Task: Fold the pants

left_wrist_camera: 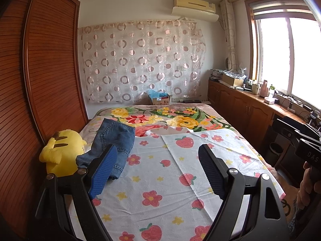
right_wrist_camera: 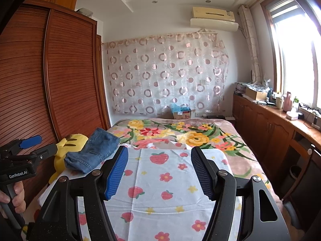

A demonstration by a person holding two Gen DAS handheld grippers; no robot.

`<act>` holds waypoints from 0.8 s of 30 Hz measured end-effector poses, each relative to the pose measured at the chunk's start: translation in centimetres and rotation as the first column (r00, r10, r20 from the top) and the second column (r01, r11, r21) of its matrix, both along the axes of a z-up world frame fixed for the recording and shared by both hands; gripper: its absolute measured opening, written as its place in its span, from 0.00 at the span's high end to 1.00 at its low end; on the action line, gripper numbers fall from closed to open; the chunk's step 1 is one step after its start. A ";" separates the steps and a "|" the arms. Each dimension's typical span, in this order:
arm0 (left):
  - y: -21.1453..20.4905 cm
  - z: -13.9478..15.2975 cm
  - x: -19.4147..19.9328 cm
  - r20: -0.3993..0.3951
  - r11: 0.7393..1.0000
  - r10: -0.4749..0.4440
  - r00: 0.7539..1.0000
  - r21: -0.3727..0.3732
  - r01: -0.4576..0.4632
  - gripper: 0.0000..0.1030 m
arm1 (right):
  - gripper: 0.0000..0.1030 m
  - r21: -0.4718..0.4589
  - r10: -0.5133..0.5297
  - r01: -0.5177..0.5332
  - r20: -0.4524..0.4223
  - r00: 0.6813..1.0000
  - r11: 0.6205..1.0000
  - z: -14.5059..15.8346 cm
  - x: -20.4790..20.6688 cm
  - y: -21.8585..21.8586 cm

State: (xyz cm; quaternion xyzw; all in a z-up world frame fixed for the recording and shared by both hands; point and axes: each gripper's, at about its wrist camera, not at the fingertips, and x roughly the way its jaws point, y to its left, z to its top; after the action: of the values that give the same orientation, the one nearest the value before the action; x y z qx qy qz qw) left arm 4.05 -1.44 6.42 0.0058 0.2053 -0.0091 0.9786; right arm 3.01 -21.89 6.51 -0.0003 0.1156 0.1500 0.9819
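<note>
Grippers [right_wrist_camera: 159,172] level, spread, over bed [right_wrist_camera: 166,182]

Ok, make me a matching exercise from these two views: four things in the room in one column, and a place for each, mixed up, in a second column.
Things:
1. jeans
2. yellow plush toy
3. air conditioner
4. cardboard box with blue plastic

Places:
A. high on the far wall
B. on the floor beyond the far end of the bed
C. folded on the strawberry sheet, left side
D. between the jeans and the wooden wardrobe

Pairs: 1-C, 2-D, 3-A, 4-B
</note>
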 end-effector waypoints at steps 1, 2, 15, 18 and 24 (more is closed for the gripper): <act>0.0 0.0 0.0 0.000 1.000 0.000 1.000 -0.001 0.000 0.19 | 0.35 0.000 -0.001 0.001 0.000 1.000 1.000 0.0 0.0 0.0; 0.0 0.0 0.0 0.000 1.000 -0.001 1.000 -0.001 0.001 0.19 | 0.35 0.000 0.001 -0.001 0.000 1.000 1.000 0.0 0.0 0.0; 0.0 0.0 0.0 0.000 1.000 0.000 1.000 0.000 0.000 0.19 | 0.35 0.000 -0.001 0.001 0.003 1.000 1.000 0.0 -0.1 0.2; 0.0 0.0 0.0 0.000 1.000 0.000 1.000 0.000 0.000 0.19 | 0.35 0.000 -0.005 0.005 0.002 1.000 1.000 0.0 -0.1 0.4; 0.0 0.0 0.0 0.000 1.000 -0.001 1.000 0.000 0.001 0.19 | 0.35 0.002 -0.005 0.005 0.005 1.000 1.000 0.0 -0.2 0.5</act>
State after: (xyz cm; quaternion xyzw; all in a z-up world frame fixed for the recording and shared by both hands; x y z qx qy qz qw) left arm 4.03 -1.42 6.38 0.0060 0.2053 -0.0096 0.9786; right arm 2.80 -21.38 6.53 0.0007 0.1131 0.1477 0.9825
